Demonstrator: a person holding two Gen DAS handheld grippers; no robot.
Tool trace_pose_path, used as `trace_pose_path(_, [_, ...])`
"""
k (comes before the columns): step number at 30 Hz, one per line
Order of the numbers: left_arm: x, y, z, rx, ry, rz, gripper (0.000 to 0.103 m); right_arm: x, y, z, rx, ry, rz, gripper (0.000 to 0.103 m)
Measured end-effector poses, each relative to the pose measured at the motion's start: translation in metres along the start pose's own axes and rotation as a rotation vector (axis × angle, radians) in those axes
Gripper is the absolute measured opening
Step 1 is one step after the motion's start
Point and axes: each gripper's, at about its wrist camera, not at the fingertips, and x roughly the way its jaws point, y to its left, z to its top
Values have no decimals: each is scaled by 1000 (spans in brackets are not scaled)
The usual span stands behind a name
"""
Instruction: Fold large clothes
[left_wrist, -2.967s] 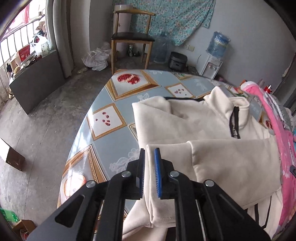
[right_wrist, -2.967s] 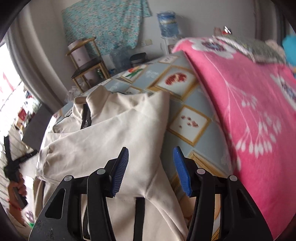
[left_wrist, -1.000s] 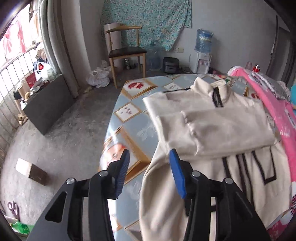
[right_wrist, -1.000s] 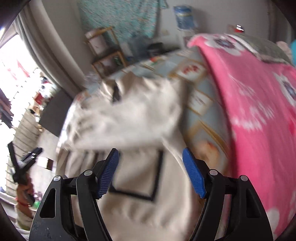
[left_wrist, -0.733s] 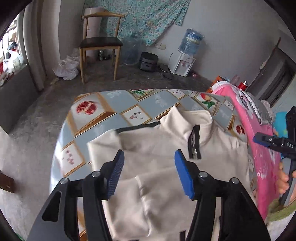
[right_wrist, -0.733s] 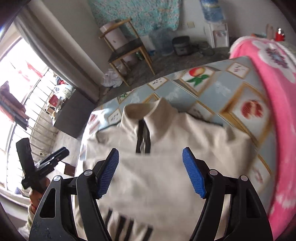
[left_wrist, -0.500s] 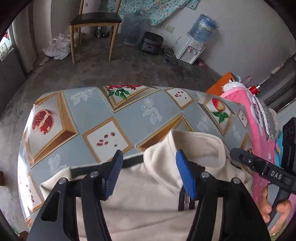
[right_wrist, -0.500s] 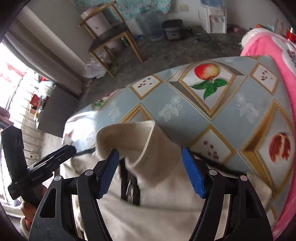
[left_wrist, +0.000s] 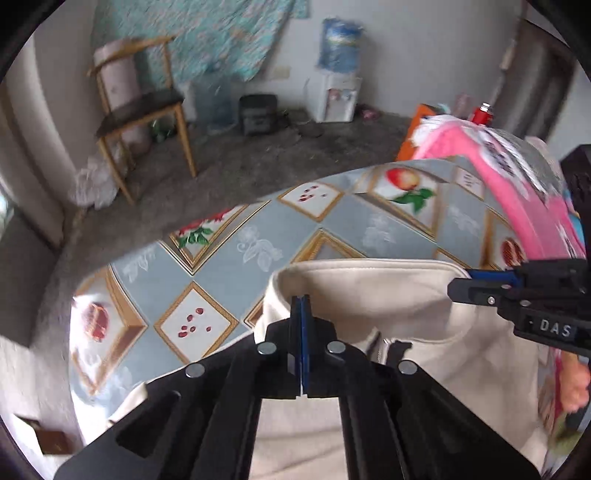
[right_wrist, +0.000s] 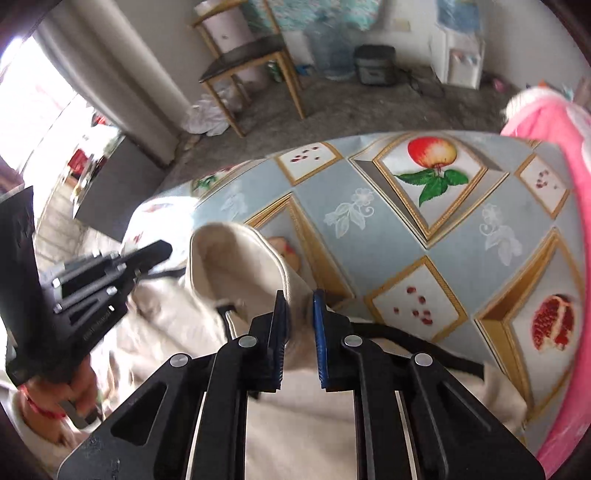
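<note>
Just two claws, left claw (left_wrist: 301, 306), right claw (right_wrist: 299, 321), one jacket (left_wrist: 369, 295)

A lived-in home room: wooden chair (left_wrist: 140, 122), water dispenser (left_wrist: 338, 94), patterned tablecloth (right_wrist: 424, 229), pink blanket (left_wrist: 491, 177).

Bare tablecloth (right_wrist: 402, 218) beyond collar (right_wrist: 236, 254); pink blanket (right_wrist: 554, 122) blocks right.

One cream zip-collared jacket (left_wrist: 388, 295) lies mid-frame on one fruit-patterned counter (left_wrist: 229, 266); one wooden chair (left_wrist: 140, 107) stands upper left, one white water dispenser (left_wrist: 338, 92) at top, one pink blanket (left_wrist: 491, 173) right.
</note>
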Motion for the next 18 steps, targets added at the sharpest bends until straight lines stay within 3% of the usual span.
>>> trace_pose_path(6, [-48,-13,-50,74,-25,-45,0,-20,21,-60,-121,-19,-68,13])
trace_pose_path(14, [-68,-5,-137,-7,40,-204,0,0,34,-117,-220,30,-186,13])
trace_pose_path(18, [-93,4,-154,-43,-30,-249,1,6,35,-126,-250,37,-221,13])
